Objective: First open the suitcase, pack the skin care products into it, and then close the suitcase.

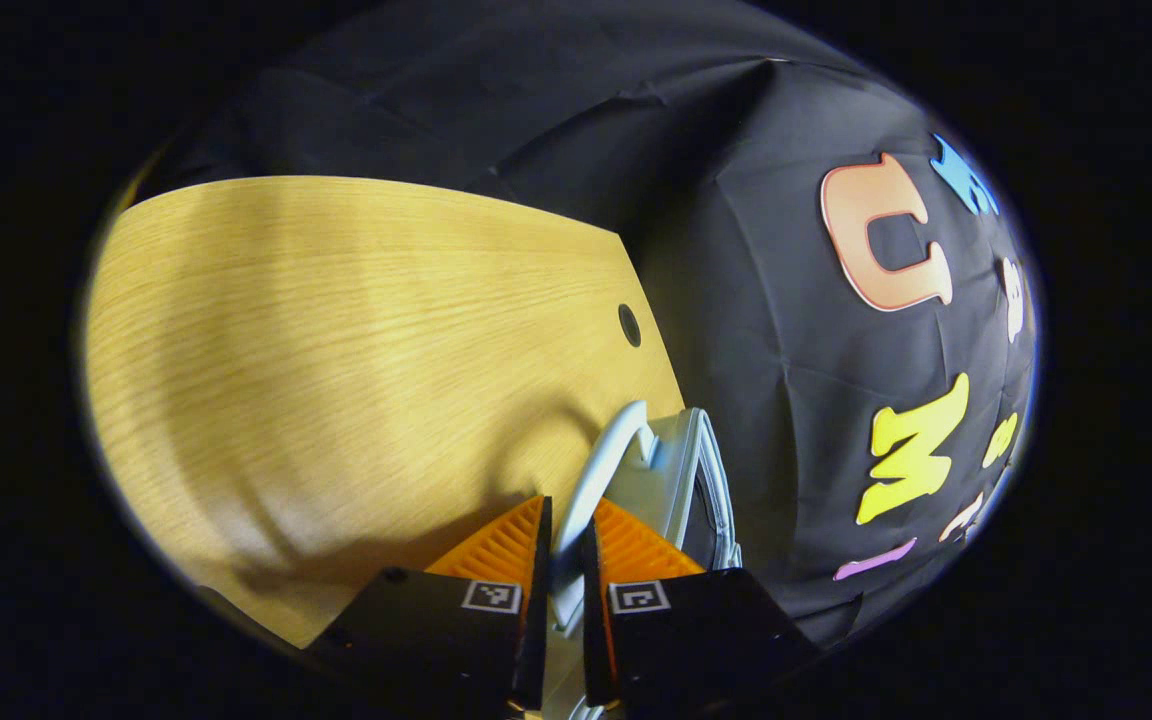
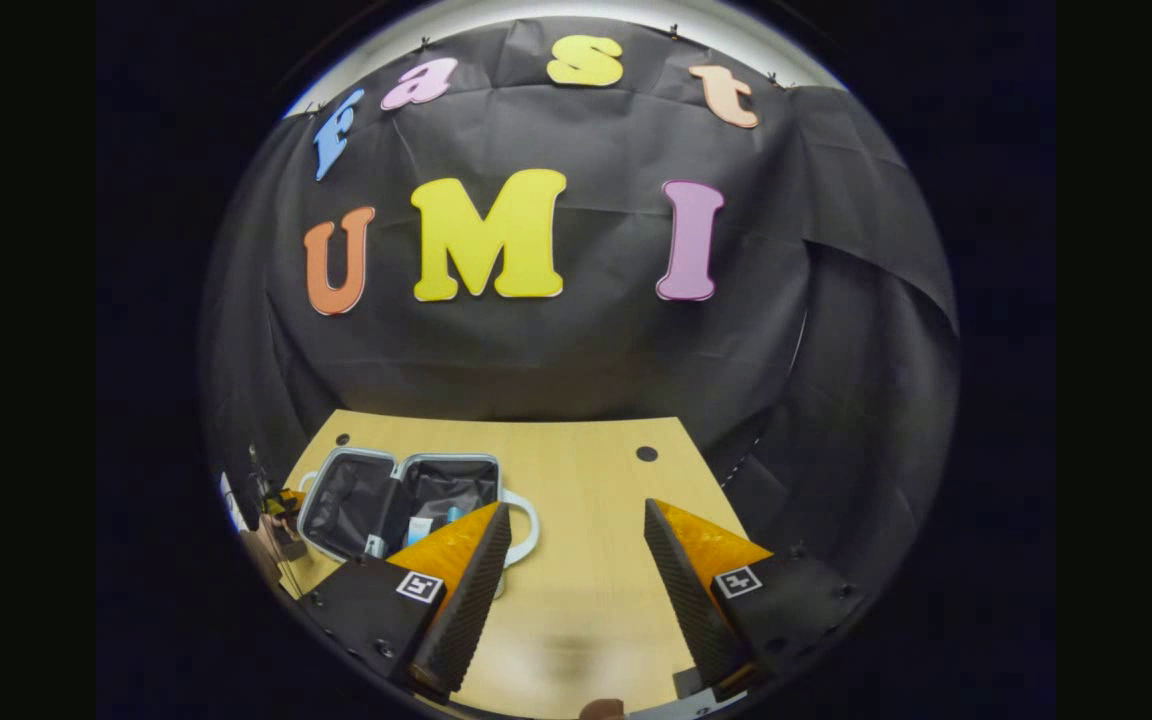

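Note:
In the left gripper view my left gripper (image 1: 564,515) is shut on the pale curved handle (image 1: 598,470) of the suitcase, whose light shell (image 1: 681,470) rises just behind the fingers. In the right gripper view the suitcase (image 2: 441,457) lies open on the left of the table, both dark-lined halves showing. A white tube (image 2: 419,528) and a blue-topped item (image 2: 452,515) lie in its right half. The left gripper (image 2: 281,505) is at the suitcase's far left edge, held by a hand. My right gripper (image 2: 576,515) hangs open over the bare table, right of the suitcase.
The wooden table (image 2: 576,600) has a cable hole (image 2: 646,453) near its back right corner, also seen as a hole (image 1: 629,325) by the table edge. Black cloth walls stand close behind and beside the table. The suitcase's second handle (image 2: 528,522) juts toward my right gripper.

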A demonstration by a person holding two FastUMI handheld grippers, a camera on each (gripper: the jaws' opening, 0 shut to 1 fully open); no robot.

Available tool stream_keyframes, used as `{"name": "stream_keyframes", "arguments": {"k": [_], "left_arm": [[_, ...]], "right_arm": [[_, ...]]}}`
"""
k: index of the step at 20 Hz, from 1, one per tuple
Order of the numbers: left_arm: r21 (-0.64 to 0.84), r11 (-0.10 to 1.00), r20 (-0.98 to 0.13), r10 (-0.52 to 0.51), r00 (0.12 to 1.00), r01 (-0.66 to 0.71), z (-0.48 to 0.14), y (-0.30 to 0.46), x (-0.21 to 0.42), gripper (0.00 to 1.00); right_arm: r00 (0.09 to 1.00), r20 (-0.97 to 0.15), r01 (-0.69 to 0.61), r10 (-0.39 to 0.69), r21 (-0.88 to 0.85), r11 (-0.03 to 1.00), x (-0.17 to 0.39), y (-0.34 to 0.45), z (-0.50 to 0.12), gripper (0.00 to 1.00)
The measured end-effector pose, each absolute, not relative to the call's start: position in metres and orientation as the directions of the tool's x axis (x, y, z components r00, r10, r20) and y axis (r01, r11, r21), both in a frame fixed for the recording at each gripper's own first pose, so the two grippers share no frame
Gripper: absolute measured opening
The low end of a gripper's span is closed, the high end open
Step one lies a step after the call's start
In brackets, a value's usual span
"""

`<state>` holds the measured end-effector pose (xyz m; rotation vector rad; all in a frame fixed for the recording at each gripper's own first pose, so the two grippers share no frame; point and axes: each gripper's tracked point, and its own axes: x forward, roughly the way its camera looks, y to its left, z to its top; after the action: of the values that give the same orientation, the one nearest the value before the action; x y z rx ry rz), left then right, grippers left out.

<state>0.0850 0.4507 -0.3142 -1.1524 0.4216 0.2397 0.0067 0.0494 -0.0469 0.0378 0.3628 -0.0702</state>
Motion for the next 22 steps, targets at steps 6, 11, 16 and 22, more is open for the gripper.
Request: {"name": "stream_keyframes", "arguments": {"k": [6,11,16,22], "left_arm": [[-0.762,0.539,-0.444,-0.029,0.895,-0.36,-0.277,0.45,0.09,0.04],[-0.596,0.737,-0.414,0.058,0.909,-0.318,-0.208,0.437,0.095,0.04],[-0.373,0.875,-0.356,0.173,0.919,-0.309,-0.136,0.4,0.091,0.03],[-0.081,0.942,-0.27,0.294,0.917,-0.326,-0.073,0.314,0.091,0.03]], "right_arm": [[0.952,-0.304,0.064,-0.047,0.046,0.997,-0.003,0.036,-0.033,0.8],[0.962,-0.273,0.026,-0.002,0.087,0.996,0.005,0.028,-0.025,0.78],[0.967,-0.249,-0.037,0.062,0.104,0.994,0.016,0.01,-0.015,0.8],[0.959,-0.233,-0.131,0.161,0.139,0.982,0.031,-0.014,-0.015,0.8]]}}
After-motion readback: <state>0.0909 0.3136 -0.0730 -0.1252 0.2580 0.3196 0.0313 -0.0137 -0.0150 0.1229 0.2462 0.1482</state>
